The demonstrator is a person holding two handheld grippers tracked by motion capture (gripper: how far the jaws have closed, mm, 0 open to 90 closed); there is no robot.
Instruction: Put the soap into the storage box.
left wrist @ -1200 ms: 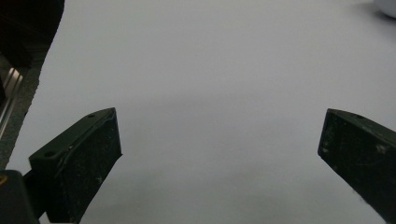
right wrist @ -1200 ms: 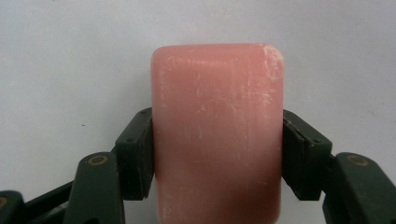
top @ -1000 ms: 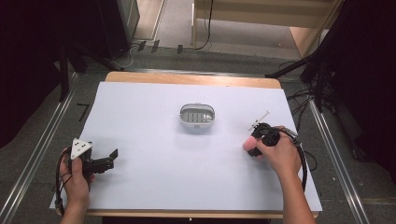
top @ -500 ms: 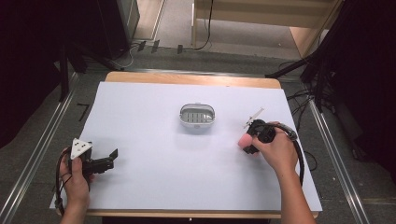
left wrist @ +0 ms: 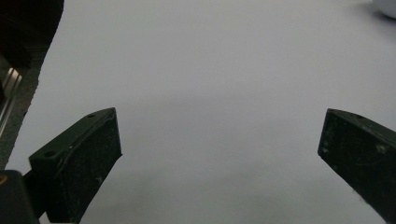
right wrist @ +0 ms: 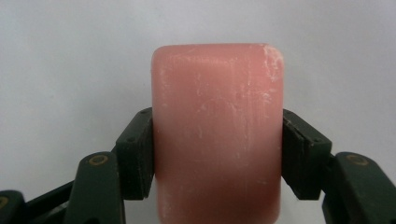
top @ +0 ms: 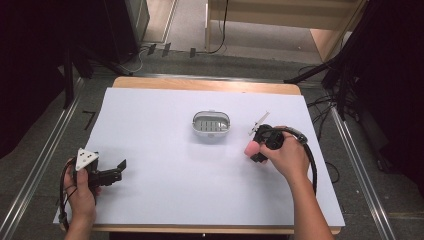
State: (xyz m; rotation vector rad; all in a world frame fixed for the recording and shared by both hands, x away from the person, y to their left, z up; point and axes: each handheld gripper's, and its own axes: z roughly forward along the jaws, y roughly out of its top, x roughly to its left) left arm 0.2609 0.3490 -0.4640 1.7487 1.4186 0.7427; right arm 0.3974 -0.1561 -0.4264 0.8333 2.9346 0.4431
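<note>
Left hand: low at the near left corner of the surface (top: 165, 200), wrapped round the left hand-held gripper (top: 117, 169); cable loops beside the wrist.
Left hand-held gripper: grey three-cornered plate (top: 86, 159) on top, tips pointing right across the white sheet. In the left gripper view its jaws stand wide apart with bare white surface between them; nothing held, nothing touched.
Right hand: (top: 286, 159) comes in from the near right, forearm angled up and to the left, gripping the right hand-held gripper (top: 252, 149).
Right hand-held gripper: clamped on a pink soap bar (right wrist: 217, 135). In the right gripper view both black pads press the bar's two long sides, the bar standing out well beyond the tips.
Pink soap bar: rounded corners, pale scuffs along the top right edge. In the high view it shows as a pink block at the gripper's tip, right of centre on the surface; contact with the sheet cannot be told.
Soap dish: (top: 211, 122) grey, oval, slotted floor, beyond and to the left of the bar, near but apart from it, about mid-surface.
Far edge: strip of bare wood past the white sheet.
</note>
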